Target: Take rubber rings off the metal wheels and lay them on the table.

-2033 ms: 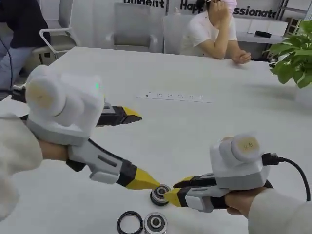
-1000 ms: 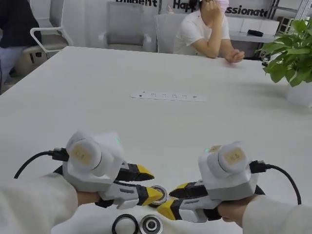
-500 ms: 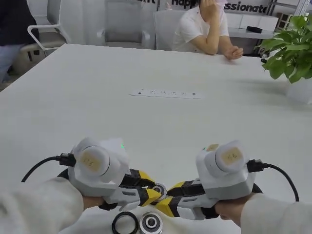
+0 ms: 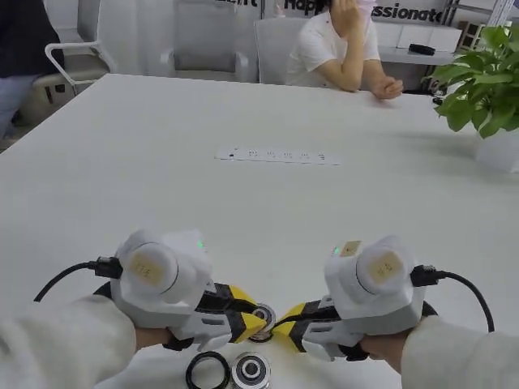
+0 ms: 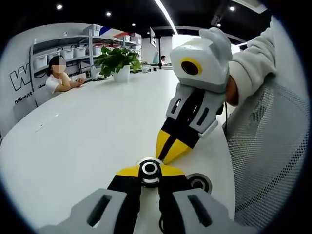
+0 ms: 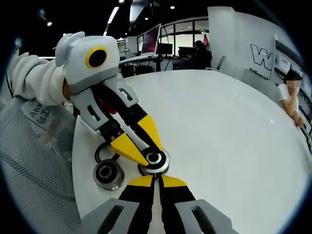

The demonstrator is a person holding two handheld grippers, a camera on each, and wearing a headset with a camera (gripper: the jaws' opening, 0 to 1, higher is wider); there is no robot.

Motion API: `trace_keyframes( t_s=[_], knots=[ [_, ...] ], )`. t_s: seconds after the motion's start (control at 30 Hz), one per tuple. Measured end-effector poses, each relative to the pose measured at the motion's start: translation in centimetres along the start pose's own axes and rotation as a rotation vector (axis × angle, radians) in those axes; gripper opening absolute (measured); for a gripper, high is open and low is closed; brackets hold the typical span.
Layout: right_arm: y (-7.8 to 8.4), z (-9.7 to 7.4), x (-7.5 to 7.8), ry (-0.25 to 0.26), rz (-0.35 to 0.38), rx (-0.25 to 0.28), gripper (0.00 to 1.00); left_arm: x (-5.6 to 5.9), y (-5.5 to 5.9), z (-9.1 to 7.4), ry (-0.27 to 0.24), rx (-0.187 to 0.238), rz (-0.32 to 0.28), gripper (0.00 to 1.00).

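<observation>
Wheel [image 4: 261, 314] sat on the table [image 4: 243, 211] near its front edge, at 6 o'clock in the head view, with a gripper on either side. The left gripper [image 4: 251, 313] pointed in from 9 o'clock and was clamped across it, one jaw on each flank, as its own view showed. The right gripper [image 4: 280, 325] pointed in from 3 o'clock, jaws pressed together and tips against the wheel's rim. Whether any rubber was nipped between them could not be told.

The step looked like peeling. To do it well, the left gripper should probably pin the wheel flat and firm while the right catches the rubber's lip and draws it up and toward 3 o'clock. A slip over bare metal could twist the wheel out of the clamp.

A seated person [image 4: 340, 44] was at 1 o'clock across the table, a plant [image 4: 484, 69] at 2 o'clock, a chair [image 4: 75, 66] at 10 o'clock and a strip [image 4: 276, 156] at 12 o'clock, all well apart and no hindrance. A second wheel [image 4: 251, 371] lay just beside the held one at 6 o'clock, with a loose ring [image 4: 207, 371] next to it at 7 o'clock. These crowded the work, so a freed ring would best go clear of them.
</observation>
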State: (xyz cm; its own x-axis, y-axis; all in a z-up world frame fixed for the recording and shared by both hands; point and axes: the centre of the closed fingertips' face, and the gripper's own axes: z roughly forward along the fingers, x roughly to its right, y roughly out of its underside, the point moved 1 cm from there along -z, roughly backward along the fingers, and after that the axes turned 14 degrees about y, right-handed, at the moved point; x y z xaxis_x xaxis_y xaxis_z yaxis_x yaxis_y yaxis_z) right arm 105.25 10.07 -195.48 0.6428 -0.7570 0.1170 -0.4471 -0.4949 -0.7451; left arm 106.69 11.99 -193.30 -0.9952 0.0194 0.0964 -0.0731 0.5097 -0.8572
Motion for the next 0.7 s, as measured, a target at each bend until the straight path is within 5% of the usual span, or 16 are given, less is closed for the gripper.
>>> trace_keyframes(
  t_s=[0.13,0.7],
  knots=[
    [0.0,0.0,0.1,0.006,-0.008,0.002,0.0,0.0,0.0,0.0,-0.002,0.004,-0.003,0.07],
    [-0.2,-0.3,1.1,0.013,0.192,-0.018,0.0,0.0,0.1,-0.1,0.003,0.001,0.006,0.07]
  ],
)
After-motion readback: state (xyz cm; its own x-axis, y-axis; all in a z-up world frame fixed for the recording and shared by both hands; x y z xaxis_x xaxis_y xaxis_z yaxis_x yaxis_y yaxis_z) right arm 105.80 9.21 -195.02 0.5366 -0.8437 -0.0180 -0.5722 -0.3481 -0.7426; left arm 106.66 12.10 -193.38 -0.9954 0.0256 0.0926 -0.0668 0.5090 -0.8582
